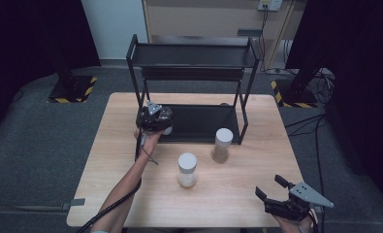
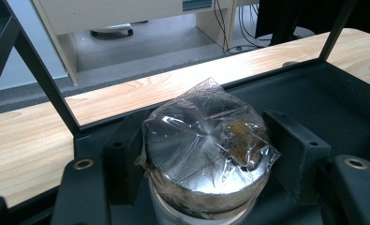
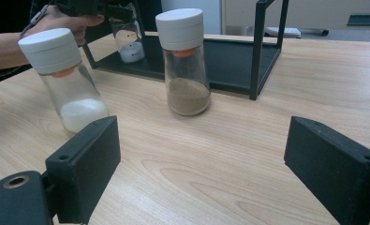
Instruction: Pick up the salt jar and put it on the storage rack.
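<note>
High view: my left tongs sit at the front left corner of the rack, over its bottom shelf. They are pinching a jar with a plastic-wrapped silver cap. In the left gripper view that jar sits between the two black jaws, which press on its sides just under the cap; the shelf lies beneath and beyond it. I cannot tell whether the jar's base touches the shelf yet. In the right gripper view the same jar shows far off with white contents, under the left tongs.

Right tongs: spread wide, nothing between them, resting low near the table's front right corner. In the right gripper view the jaws stand well apart with bare wood between.

Ahead of the right tongs, two jars stand on the table, both upright with white caps: the white-powder jar ahead to the left, the brown-powder jar further on, just in front of the rack. Neither is touched.

Judgement on progress: work looks like shelving jars. The first jar is at the shelf but not released, so none is finished. Left to do: let go of this one, then move the two on the table. The top shelf holds nothing that I can see.
</note>
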Demonstrator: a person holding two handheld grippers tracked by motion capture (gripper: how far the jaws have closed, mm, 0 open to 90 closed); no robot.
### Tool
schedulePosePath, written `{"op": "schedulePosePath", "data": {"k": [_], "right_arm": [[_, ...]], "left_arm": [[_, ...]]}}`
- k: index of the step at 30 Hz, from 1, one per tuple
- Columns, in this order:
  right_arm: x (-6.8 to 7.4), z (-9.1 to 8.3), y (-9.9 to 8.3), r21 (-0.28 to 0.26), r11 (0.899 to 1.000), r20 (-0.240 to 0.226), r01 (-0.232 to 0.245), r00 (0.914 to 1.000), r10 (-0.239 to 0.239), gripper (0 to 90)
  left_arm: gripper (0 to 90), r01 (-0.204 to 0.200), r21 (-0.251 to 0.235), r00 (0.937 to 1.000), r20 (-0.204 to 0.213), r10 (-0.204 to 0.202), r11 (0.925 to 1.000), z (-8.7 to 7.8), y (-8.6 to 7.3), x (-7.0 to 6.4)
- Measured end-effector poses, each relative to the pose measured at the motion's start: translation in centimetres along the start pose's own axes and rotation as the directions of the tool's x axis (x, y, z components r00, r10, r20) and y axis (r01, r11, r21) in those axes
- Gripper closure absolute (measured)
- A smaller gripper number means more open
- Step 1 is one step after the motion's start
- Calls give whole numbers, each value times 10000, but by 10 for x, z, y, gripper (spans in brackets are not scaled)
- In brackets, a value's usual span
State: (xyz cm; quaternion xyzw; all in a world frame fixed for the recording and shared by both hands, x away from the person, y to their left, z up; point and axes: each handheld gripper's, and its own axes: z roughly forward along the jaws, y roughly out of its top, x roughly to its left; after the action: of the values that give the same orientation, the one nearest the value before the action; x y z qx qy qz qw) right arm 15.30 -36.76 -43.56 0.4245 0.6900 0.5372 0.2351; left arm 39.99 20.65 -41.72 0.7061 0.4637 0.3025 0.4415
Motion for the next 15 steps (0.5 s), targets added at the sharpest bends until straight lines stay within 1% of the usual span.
{"op": "schedulePosePath", "data": {"k": [5,6,7,8,10,11,12,13,14,15], "right_arm": [[0,0,0,10,10000,5,7,10000,-7,109],[0,0,0,6,10000,12,-5,10000,5,109],[0,0,0,6,10000,12,-5,10000,5,109],[0,0,0,4,10000,11,-13,10000,13,109],[0,0,0,-4,10000,13,2,10000,-2,109],[0,0,0,1,10000,9,5,10000,-5,109],[0,0,0,3,10000,1,5,10000,-5,109],[0,0,0,3,10000,1,5,10000,-5,109],[0,0,0,-3,10000,2,12,10000,-12,109],[0,0,0,-3,10000,2,12,10000,-12,109]], "left_arm": [[332,-3,22,10000,-30,3,10000,0,0,-1],[316,39,-29,10000,-38,-39,10000,0,3,-1],[274,39,-29,10000,-38,-39,10000,0,3,-1],[274,46,-50,10000,-37,-46,10000,-1,3,-1],[223,135,-401,9997,227,-126,9991,-5,5,4],[205,135,-401,9997,227,-126,9991,-5,5,4],[195,-31,-636,9992,384,55,9980,-9,8,4],[183,-31,-636,9992,384,55,9980,-9,8,4],[168,-28,-812,9969,782,92,9967,-13,12,8],[144,-28,-812,9969,782,92,9967,-13,12,8]]}}
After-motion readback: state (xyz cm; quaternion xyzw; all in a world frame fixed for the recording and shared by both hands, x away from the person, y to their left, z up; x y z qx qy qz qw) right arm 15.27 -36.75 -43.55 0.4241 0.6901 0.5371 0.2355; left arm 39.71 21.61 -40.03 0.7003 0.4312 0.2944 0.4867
